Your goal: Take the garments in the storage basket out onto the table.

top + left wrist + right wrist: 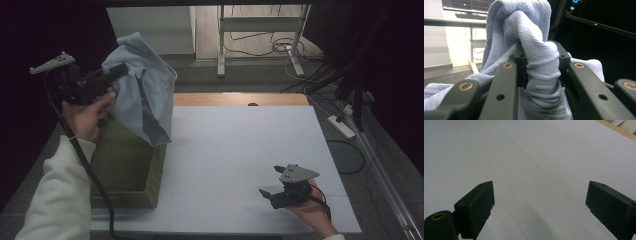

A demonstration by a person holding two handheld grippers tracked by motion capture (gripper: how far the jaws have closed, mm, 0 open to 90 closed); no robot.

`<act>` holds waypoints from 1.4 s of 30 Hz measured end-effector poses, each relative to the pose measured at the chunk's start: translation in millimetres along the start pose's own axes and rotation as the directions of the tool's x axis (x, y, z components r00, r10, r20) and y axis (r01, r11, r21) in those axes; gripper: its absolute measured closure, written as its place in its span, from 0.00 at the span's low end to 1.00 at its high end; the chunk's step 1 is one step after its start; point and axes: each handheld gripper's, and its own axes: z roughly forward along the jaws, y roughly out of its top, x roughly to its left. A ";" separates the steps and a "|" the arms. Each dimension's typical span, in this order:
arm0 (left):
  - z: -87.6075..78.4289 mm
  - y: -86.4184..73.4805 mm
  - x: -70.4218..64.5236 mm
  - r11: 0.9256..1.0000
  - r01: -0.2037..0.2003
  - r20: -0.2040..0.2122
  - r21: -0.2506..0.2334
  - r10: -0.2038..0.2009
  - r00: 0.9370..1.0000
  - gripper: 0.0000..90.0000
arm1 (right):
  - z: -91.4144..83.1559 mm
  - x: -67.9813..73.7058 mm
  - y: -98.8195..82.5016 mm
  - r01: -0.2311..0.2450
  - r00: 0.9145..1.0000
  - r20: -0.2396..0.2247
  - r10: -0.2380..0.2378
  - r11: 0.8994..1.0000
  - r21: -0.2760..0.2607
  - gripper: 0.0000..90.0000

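Currently my left claw (117, 71) is raised well above the left side of the counter (240, 165), jaws pressed onto a light blue cloth (142, 90). In the high view the cloth hangs from the jaws in loose folds; its lower edge drapes down over the far right corner of a woven olive-green basket (127, 175) that sits at the counter's left edge. Whether the hem touches the basket rim, I cannot tell. My left hand (87, 117) grips the claw's handle, white sleeve (60, 200) coming up from the bottom left, black cable (85, 165) trailing down along the forearm.

In the left claw's own view, a twisted bunch of the ribbed cloth (541, 67) is pinched between the two black jaws, and more fabric rises above them and spills to either side.

My right claw (272, 182) rests low over the near right part of the counter, held in my right hand (312, 207), grey three-cornered plate (297, 173) on top. Its jaws stand spread wide, nothing between them. In its own view the white surface (529, 170) shows faint seam lines, with a strip of wooden edge (617, 128) at the upper right.

Cloth and right claw are well apart.
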 end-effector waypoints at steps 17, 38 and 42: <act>20.2 -2.8 -22.1 1.000 -0.009 0.077 0.011 0.008 0.997 0.79 | -0.6 -0.4 -0.1 -0.002 1.000 0.002 0.002 1.000 -0.002 0.10; 41.4 -9.3 -44.2 0.999 -0.020 0.142 0.032 0.015 0.990 0.79 | -1.6 -2.1 -0.4 -0.016 1.000 0.001 0.016 1.000 -0.014 0.10; 45.8 -11.3 -48.6 0.999 -0.020 0.158 0.035 0.014 0.987 0.79 | -2.0 -2.0 -0.3 -0.016 1.000 0.003 0.016 1.000 -0.015 0.10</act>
